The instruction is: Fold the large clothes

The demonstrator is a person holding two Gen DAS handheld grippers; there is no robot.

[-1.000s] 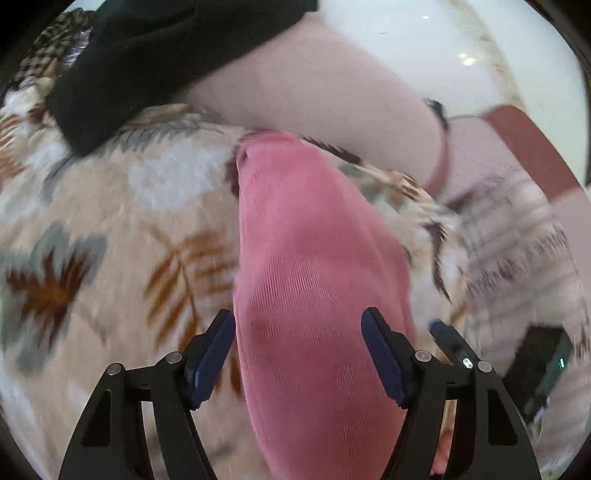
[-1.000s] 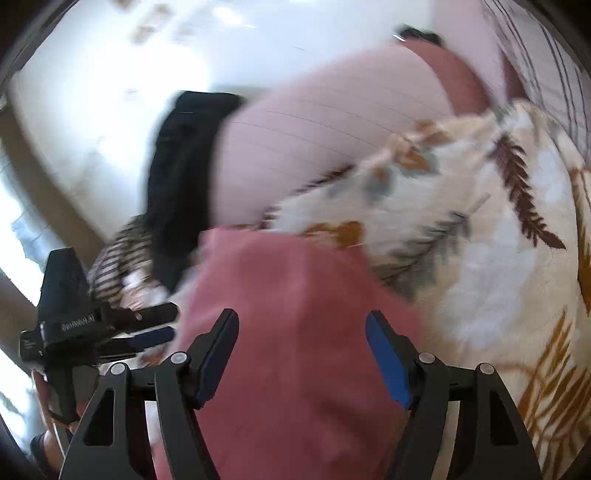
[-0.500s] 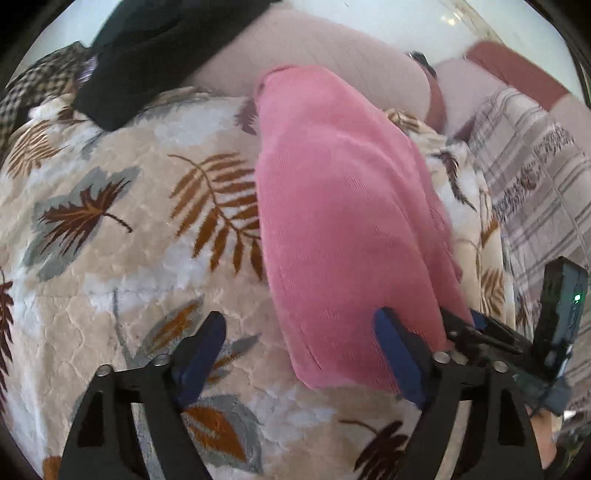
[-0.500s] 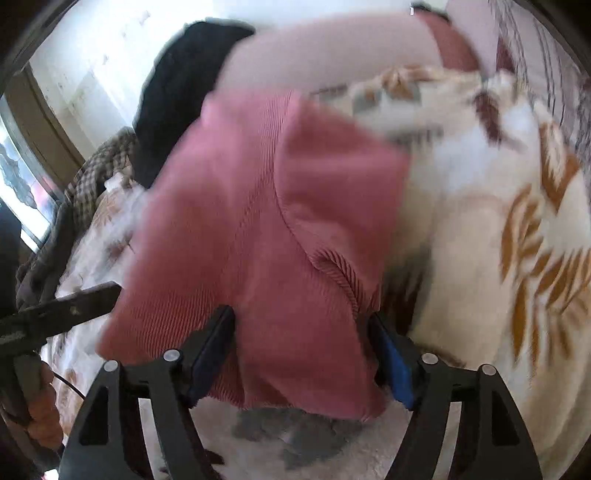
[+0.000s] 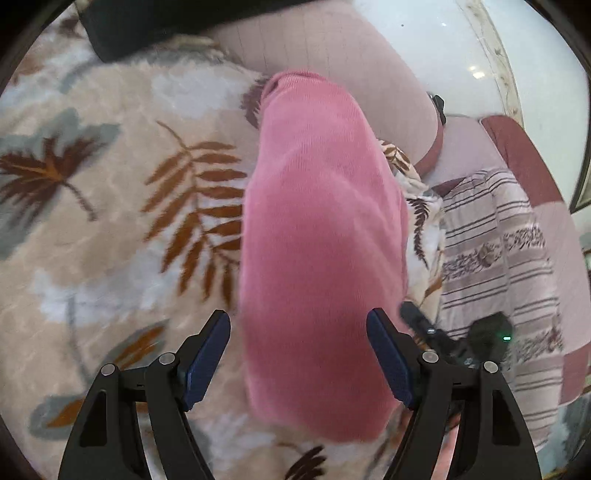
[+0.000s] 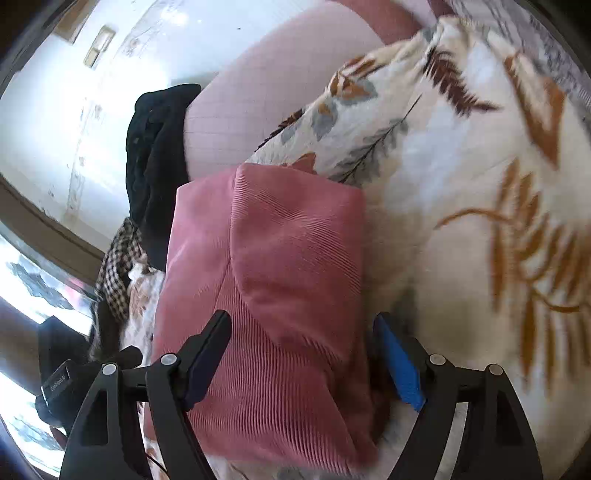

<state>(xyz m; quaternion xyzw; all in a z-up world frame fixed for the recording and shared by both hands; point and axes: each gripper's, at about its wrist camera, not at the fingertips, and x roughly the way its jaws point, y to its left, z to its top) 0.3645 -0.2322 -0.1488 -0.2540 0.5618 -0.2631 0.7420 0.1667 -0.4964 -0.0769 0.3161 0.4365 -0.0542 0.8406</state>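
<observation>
The folded pink ribbed garment (image 5: 321,258) (soft, long) lies on the fuzzy leaf-print blanket (image 5: 110,206). Left gripper (image 5: 297,354) and right gripper (image 6: 301,354) gape wide, gripping nothing.

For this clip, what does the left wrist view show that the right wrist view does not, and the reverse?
Only the left wrist view: a striped quilt at right and the right gripper's body beside it. Only the right wrist view: a checked garment, a bright window and the left gripper's body. Both share the folded pink garment between open jaws, the leaf-print blanket and a black garment.
</observation>
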